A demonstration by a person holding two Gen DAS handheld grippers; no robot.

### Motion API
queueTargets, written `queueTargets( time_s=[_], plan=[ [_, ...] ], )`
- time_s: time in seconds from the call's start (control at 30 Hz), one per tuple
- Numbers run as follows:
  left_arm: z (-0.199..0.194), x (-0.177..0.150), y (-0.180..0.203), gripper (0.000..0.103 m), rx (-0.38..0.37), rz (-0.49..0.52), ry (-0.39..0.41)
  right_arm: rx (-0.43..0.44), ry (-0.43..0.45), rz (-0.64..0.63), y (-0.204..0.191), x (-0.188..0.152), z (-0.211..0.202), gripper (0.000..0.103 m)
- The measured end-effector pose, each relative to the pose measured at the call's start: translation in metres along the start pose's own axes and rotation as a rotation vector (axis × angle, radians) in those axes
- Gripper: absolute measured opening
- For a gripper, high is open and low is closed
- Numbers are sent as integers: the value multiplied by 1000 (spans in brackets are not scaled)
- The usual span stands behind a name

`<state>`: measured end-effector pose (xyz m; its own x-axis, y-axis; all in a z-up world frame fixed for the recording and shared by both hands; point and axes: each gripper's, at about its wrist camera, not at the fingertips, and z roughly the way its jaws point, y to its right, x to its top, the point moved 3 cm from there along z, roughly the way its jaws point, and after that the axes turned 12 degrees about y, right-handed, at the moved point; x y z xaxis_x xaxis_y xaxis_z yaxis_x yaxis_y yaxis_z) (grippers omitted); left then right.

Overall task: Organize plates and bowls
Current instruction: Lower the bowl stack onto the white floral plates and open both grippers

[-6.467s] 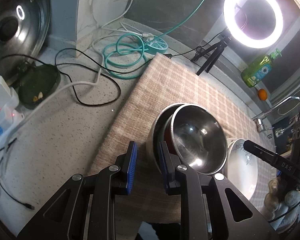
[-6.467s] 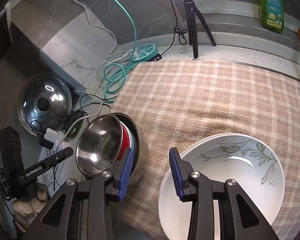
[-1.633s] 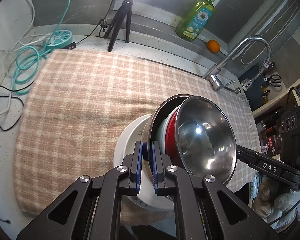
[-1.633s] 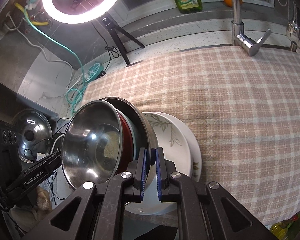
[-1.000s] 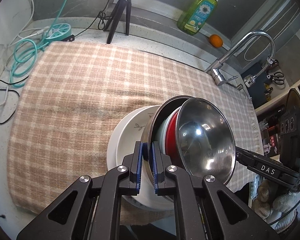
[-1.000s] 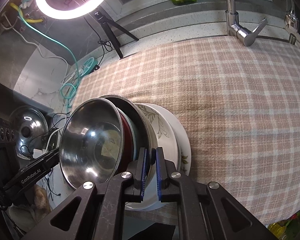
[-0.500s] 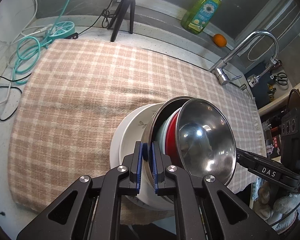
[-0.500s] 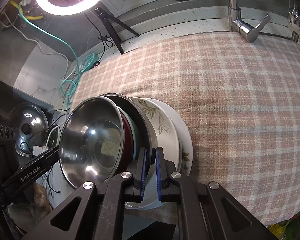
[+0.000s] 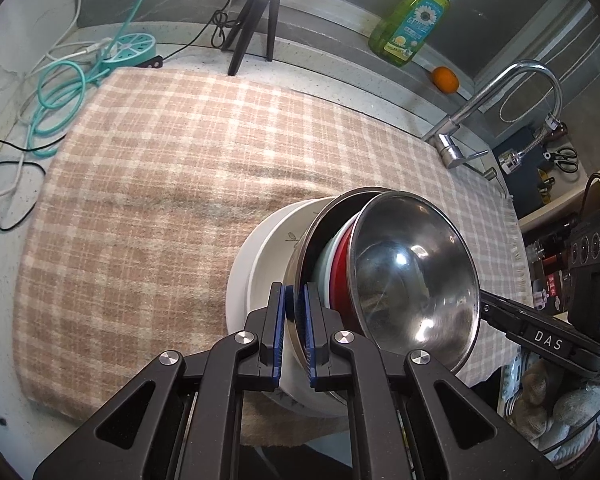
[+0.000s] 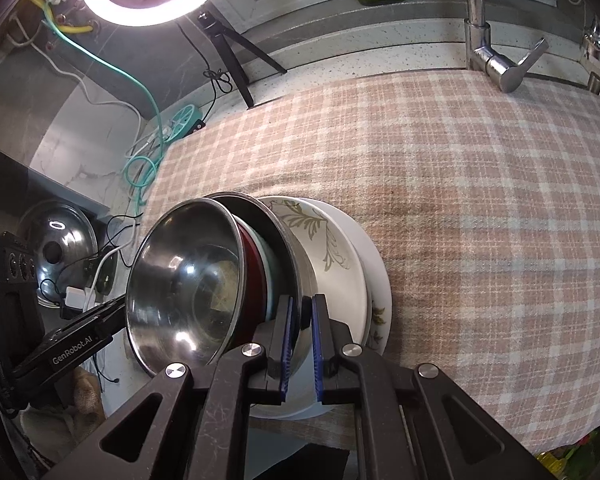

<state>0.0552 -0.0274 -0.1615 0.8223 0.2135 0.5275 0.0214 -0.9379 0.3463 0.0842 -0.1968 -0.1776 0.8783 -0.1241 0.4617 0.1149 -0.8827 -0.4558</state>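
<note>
Both grippers, left (image 9: 295, 330) and right (image 10: 300, 350), stay clamped on opposite rims of the big steel bowl (image 10: 296, 268) holding the nested bowls, which has come from beside to directly over the leaf-patterned white plate (image 10: 332, 248), seemingly ready for lowering.

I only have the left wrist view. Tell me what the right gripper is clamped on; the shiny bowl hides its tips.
Observer: The right gripper is shut on the rim of the outer steel bowl, the same bowl the left gripper grips.
Operator: Report what sits under the white bowl.
Observer: A flatter white plate with a leaf print lies beneath the white bowl.
Operator: Check left of the cloth.
Observer: Left of the cloth, a shiny pot lid rests.
</note>
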Motion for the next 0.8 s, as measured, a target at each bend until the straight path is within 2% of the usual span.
queueTargets(
  time_s=[0.37,0.5,0.63,0.8],
  plan=[
    [-5,5,-2,6,1,1,19,4,0,-24,-4,-1,-2,11],
    [-8,5,-4,9,10,-4,24,-4,11,-49,-5,-1,-5,11],
    [-14,4,-9,14,18,-19,35,-17,39,-94,-6,-1,-14,21],
    [-24,4,-12,14,48,-27,63,-32,87,-141,-7,0,-30,25]
  ],
)
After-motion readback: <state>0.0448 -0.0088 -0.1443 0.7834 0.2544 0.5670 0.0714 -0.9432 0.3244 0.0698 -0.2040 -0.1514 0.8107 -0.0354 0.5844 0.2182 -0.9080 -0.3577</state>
